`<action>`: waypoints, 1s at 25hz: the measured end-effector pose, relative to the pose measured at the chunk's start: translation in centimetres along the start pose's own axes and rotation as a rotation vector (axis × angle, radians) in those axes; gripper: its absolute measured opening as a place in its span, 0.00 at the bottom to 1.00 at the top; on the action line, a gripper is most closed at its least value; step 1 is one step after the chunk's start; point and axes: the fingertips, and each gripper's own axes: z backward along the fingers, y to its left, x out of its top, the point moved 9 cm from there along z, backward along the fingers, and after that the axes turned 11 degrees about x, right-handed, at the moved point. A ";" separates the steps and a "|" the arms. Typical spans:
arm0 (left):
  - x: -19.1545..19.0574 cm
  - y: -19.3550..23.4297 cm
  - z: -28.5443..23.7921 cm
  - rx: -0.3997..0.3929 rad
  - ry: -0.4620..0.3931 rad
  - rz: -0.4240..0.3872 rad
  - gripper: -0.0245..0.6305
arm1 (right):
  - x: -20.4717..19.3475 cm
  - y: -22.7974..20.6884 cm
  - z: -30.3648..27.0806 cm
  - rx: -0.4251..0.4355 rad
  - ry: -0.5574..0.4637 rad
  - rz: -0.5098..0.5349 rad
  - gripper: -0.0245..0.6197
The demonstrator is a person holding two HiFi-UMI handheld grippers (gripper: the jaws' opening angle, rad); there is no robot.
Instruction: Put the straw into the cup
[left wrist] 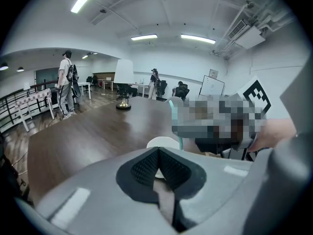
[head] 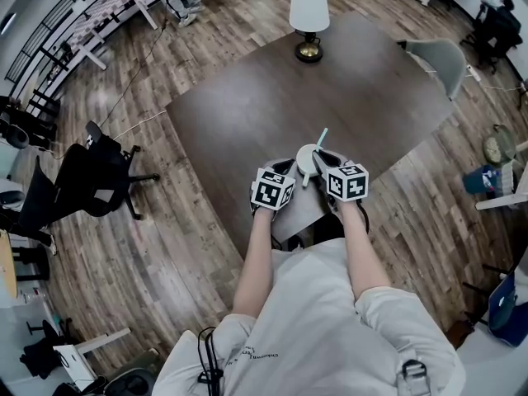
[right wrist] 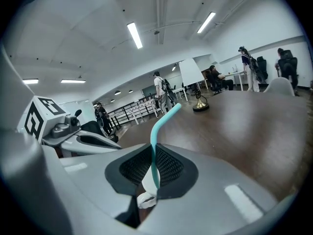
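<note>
A white lidded cup [head: 307,160] stands near the front edge of the dark wooden table [head: 247,106]. A teal bendy straw [head: 320,139] rises from above its top. My right gripper [head: 324,160] is shut on the straw [right wrist: 155,151], which runs up between the pads and bends off to the right. A white bit [right wrist: 145,199] shows below the pads. My left gripper [head: 285,170] sits just left of the cup. In its own view the left gripper [left wrist: 158,152] has its pads meeting, with the cup's white top [left wrist: 164,142] and the straw [left wrist: 175,124] just beyond the tips.
A table lamp [head: 308,19] with a white shade stands at the table's far edge. A light chair [head: 441,60] is at the far right corner and a black office chair [head: 91,176] on the wooden floor to the left. People stand farther off in the room.
</note>
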 end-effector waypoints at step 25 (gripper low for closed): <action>-0.3 -0.1 -0.1 -0.024 0.013 -0.007 0.04 | -1.7 0.2 -0.9 -0.074 0.146 0.045 0.19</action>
